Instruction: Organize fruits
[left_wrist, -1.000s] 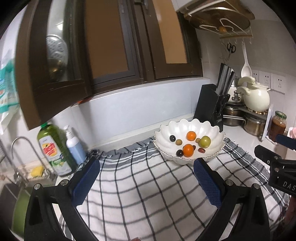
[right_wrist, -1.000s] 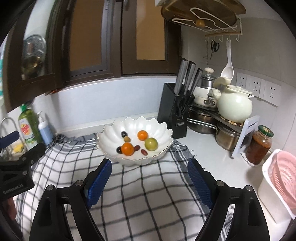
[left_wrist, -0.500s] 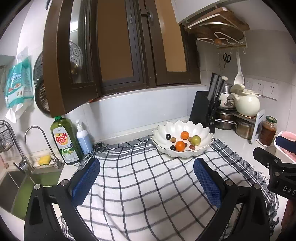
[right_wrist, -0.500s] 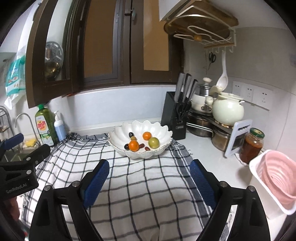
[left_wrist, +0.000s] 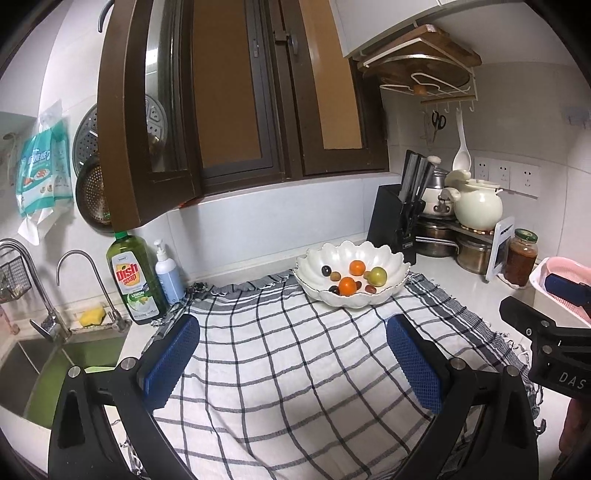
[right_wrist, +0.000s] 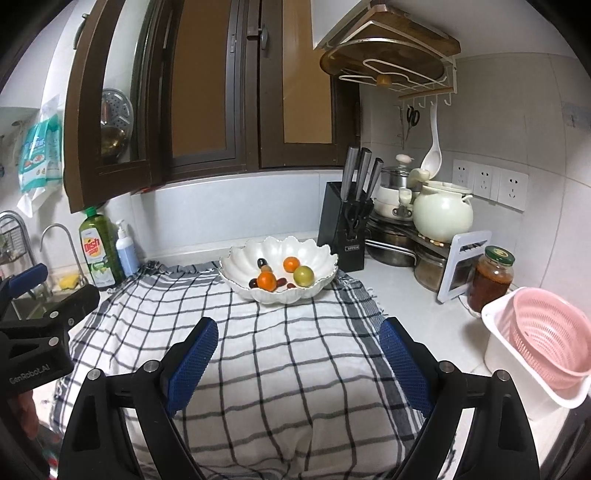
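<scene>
A white scalloped bowl (left_wrist: 391, 291) stands at the far edge of a checked cloth (left_wrist: 288, 369). It holds two orange fruits (left_wrist: 347, 286), a green fruit (left_wrist: 378, 275) and several small dark and brown fruits. It also shows in the right wrist view (right_wrist: 317, 288). My left gripper (left_wrist: 293, 360) is open and empty, well short of the bowl, above the cloth. My right gripper (right_wrist: 299, 365) is open and empty, also back from the bowl. Each gripper shows at the edge of the other's view.
A knife block (right_wrist: 341, 230), pots, a cream teapot (right_wrist: 443, 216) and a jar (right_wrist: 493, 278) stand at the right. A pink colander in a white tub (right_wrist: 543, 354) is at near right. Dish soap (left_wrist: 135, 280), a pump bottle and a sink (left_wrist: 55, 365) are at left.
Both grippers have pulled back and up from the bowl, which looks smaller and farther away. Both stay open. More of the sink and counter comes into view.
</scene>
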